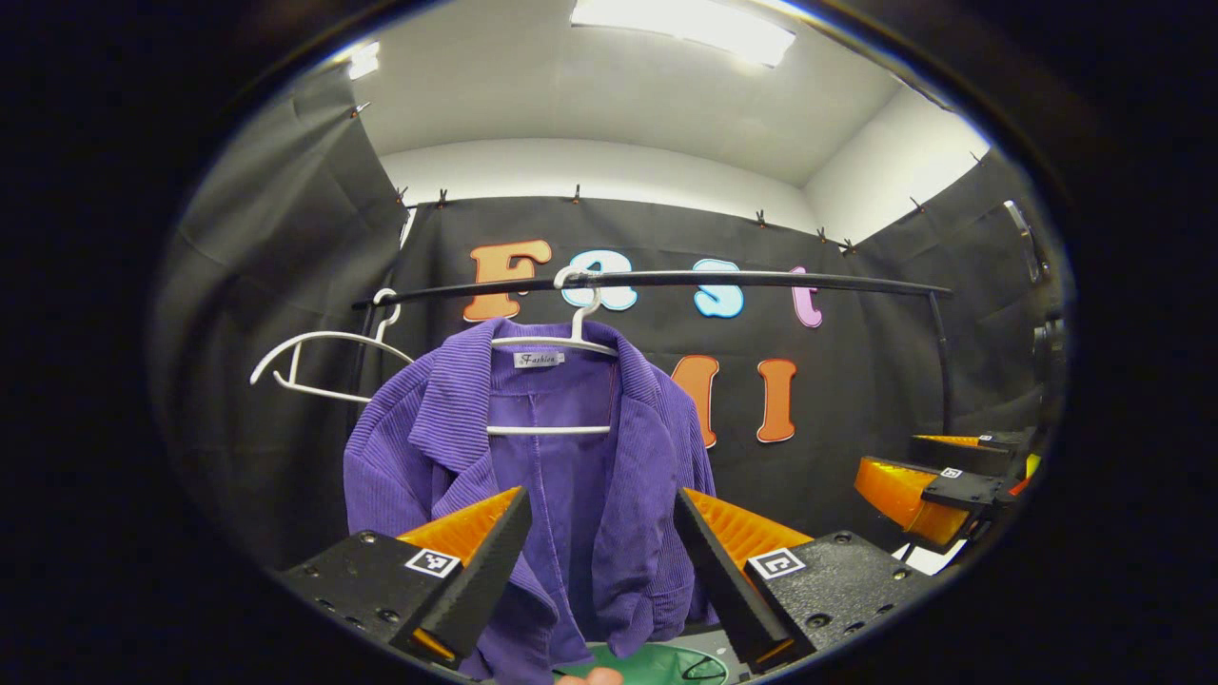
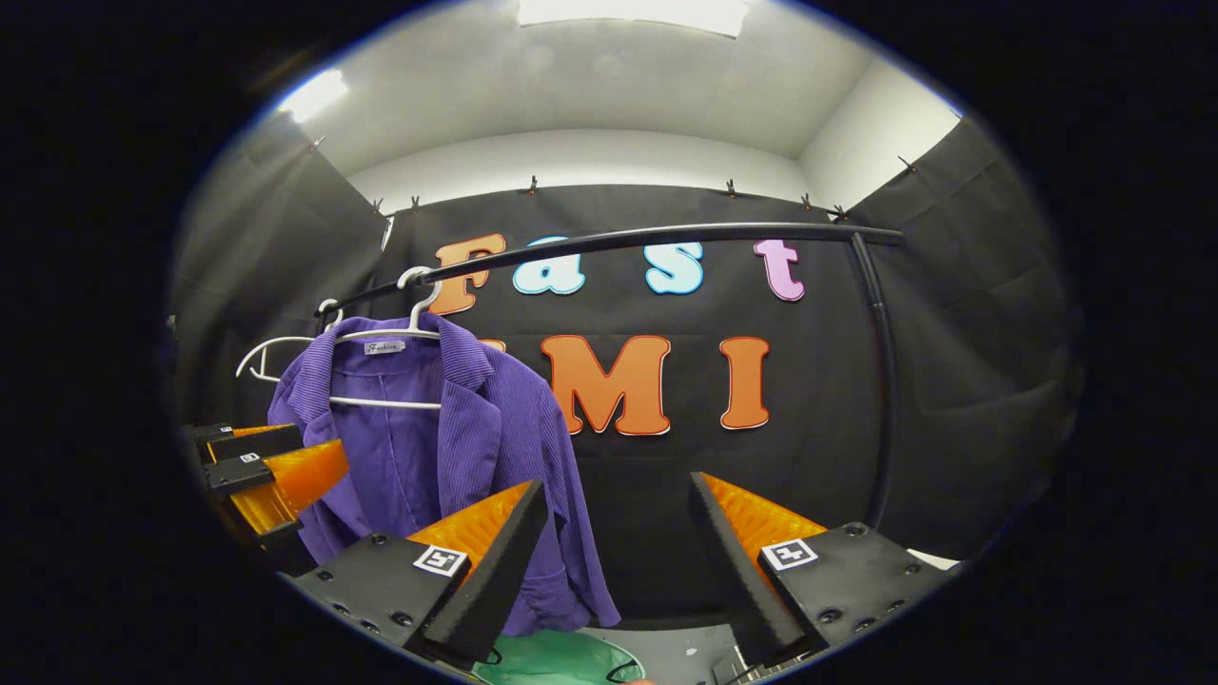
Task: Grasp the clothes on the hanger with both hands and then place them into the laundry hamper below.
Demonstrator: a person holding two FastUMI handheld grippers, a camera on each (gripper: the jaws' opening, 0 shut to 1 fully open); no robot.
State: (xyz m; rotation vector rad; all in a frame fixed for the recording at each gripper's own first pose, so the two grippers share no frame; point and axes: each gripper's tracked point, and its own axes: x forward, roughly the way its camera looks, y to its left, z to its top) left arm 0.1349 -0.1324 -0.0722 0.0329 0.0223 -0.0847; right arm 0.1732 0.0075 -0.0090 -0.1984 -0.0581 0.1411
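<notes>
In the left gripper view, the left gripper (image 1: 599, 561) sits nearest, at the bottom, with its two black-and-orange fingers (image 1: 481, 571) spread wide apart and holding nothing. Between them hangs the lower front of the purple jacket (image 1: 571, 457), which lies beyond the fingertips; whether the cloth brushes either finger cannot be told. Just below that gap, a bit of a fingertip of the person's hand (image 1: 590, 676) shows at the bottom edge, and behind it a green rim of the laundry hamper (image 1: 657, 664) shows under the jacket's hem.

In the right gripper view, the right gripper (image 2: 618, 561) likewise stands released, its fingers (image 2: 490, 566) wide apart and empty. The jacket (image 2: 457, 447) hangs off to the left of this gap, behind the left-hand finger, and the green hamper (image 2: 542, 661) lies low between the fingers. The other gripper appears at the edge of each view, the right one (image 1: 937, 485) well off to the side of the jacket and the left one (image 2: 276, 476) just in front of the jacket's sleeve.

Farther back, the jacket rests open-fronted on a white hanger (image 1: 571, 342) hooked over a black rail (image 1: 666, 280). A second, bare white hanger (image 1: 324, 357) hangs beside it on the same rail. Behind all this is the booth's black cloth wall (image 1: 856, 381), with a white ceiling and a lit panel (image 1: 680, 24) above.
</notes>
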